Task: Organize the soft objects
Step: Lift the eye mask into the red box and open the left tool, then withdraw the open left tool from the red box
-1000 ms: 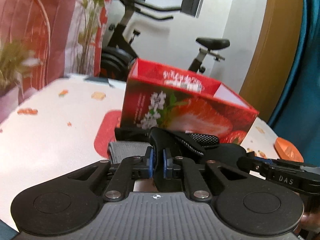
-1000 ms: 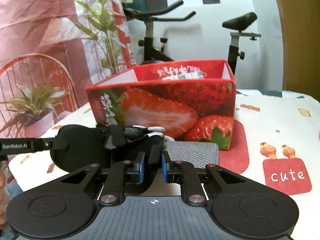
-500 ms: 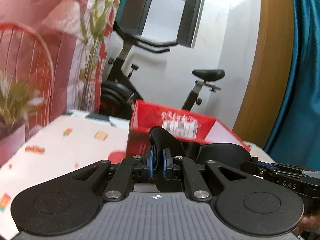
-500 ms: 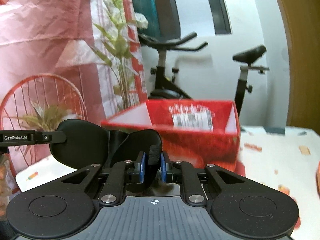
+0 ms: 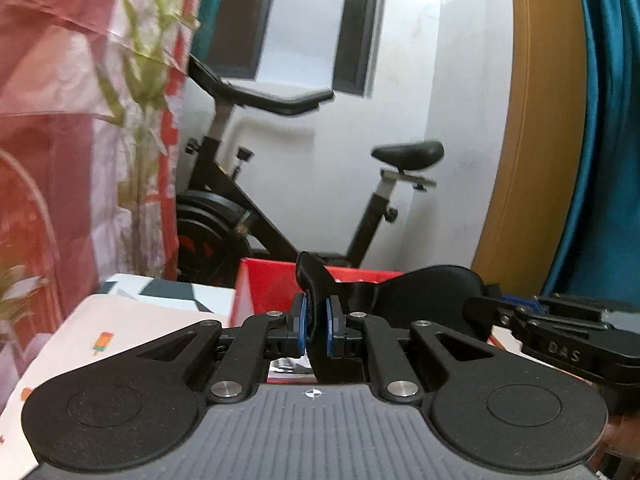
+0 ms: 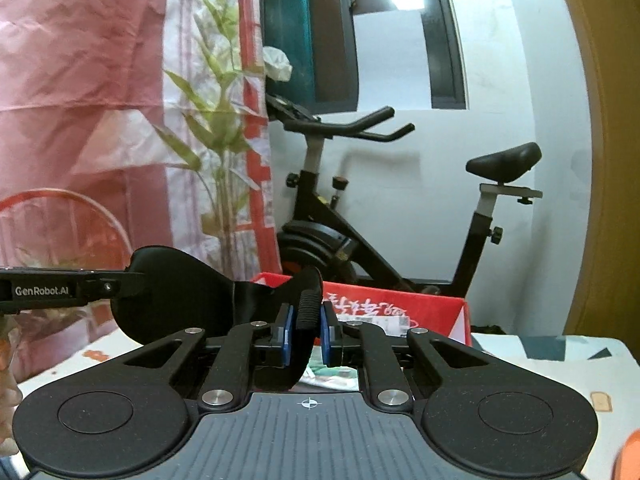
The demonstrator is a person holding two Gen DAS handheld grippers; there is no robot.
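Both grippers hold one black padded eye mask (image 5: 424, 296), raised above the table. My left gripper (image 5: 316, 330) is shut on one end of the mask. My right gripper (image 6: 306, 334) is shut on the other end (image 6: 188, 292). The right gripper also shows at the right of the left wrist view (image 5: 560, 340), and the left gripper at the left of the right wrist view (image 6: 60, 290). The red strawberry box (image 5: 268, 284) stands open just beyond and below the mask; its inner back wall shows in the right wrist view (image 6: 400, 308).
The table (image 5: 132, 320) has a white cloth with small prints. An exercise bike (image 6: 360, 220) stands behind the table by the white wall. A plant (image 6: 216, 140) and a pink curtain are at the left. An orange object (image 6: 628, 456) lies at the right near edge.
Both grippers have risen with the mask, from table level in front of the box to above its rim. The grey cloth on the table has dropped out of view.
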